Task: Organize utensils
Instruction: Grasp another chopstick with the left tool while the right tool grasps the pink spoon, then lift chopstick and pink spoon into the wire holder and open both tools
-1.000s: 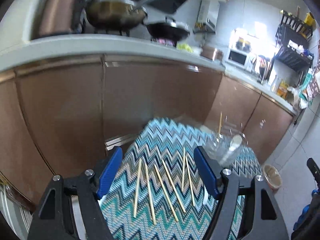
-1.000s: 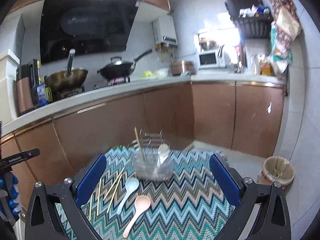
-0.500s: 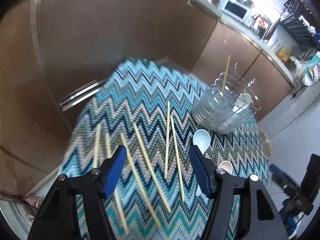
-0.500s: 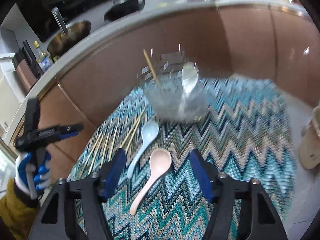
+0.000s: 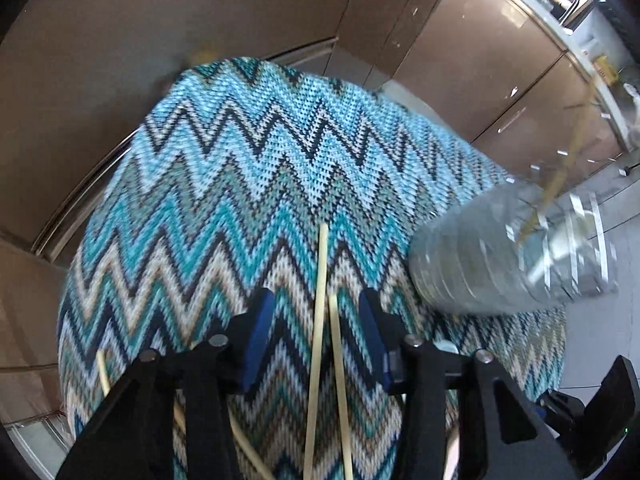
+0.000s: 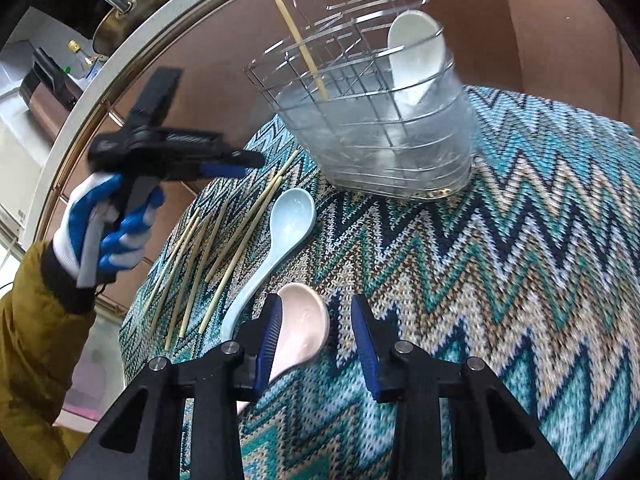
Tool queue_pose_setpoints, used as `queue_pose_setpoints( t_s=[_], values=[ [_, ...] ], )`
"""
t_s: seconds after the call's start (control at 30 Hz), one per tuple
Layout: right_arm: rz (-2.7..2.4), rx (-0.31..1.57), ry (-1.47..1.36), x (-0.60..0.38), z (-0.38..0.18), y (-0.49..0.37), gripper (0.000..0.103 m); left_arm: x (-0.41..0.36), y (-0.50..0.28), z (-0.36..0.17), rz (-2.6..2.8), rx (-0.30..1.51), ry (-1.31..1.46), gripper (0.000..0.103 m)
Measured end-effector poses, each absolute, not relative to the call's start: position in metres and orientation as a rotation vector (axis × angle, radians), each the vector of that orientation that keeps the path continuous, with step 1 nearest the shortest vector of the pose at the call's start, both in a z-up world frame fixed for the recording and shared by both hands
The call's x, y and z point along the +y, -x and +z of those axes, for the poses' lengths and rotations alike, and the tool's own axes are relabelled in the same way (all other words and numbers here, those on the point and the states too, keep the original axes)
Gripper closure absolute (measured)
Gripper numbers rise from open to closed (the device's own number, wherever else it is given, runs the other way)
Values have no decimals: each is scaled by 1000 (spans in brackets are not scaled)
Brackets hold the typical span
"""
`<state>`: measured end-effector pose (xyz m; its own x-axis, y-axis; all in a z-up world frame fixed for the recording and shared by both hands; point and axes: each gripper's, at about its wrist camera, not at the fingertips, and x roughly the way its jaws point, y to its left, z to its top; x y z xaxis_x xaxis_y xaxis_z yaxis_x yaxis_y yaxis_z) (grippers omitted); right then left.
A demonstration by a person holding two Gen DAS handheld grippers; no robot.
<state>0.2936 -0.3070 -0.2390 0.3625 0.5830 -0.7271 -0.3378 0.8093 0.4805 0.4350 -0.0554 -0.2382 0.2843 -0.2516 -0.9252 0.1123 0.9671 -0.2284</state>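
1. Utensils lie scattered on a zigzag-patterned surface (image 6: 500, 240) before brown kitchen cabinets (image 5: 200, 12).
2. A wire holder (image 6: 380, 120) contains a white spoon (image 6: 416, 56) and one chopstick (image 6: 304, 52).
3. Left tongs (image 5: 318, 344), jaws apart, straddle two chopsticks (image 5: 320, 320).
4. Right tongs (image 6: 316, 340), jaws apart, flank a pink spoon (image 6: 304, 324) beside a blue spoon (image 6: 280, 232).

Knitted zigzag cloth (image 6: 500, 264), coarse and matt; pale wooden chopsticks (image 6: 236, 240) dull on it; glossy glazed spoons, light blue (image 6: 290, 216) and pink (image 6: 302, 322); a shiny wire holder (image 6: 384, 120) with a clear liner; matt black plastic right gripper (image 6: 316, 334) with ribbed blue pads (image 6: 268, 332); satin brown cabinet fronts (image 5: 460, 40) behind
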Motion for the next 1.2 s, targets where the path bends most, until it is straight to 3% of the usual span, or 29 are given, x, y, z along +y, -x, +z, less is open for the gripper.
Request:
queue_pose_setpoints(
  t_s=[0.4,0.6,0.83,1.2],
  values=[
    [705,1111,-184,-286,-258,-318,76,-92,-474,-258,-262,1318,48,90],
    [747,1131,-163,-272,-267,-324,91,-102,-500,-271,-265,1329,50,98],
    [768,1120,-124,-269,-261,-323,94,-90,-491,-279,-272,1303,95,98],
    [686,1006,-72,-272,-224,-294,94,-49,-433,-223,-290,1116,182,98]
  ],
)
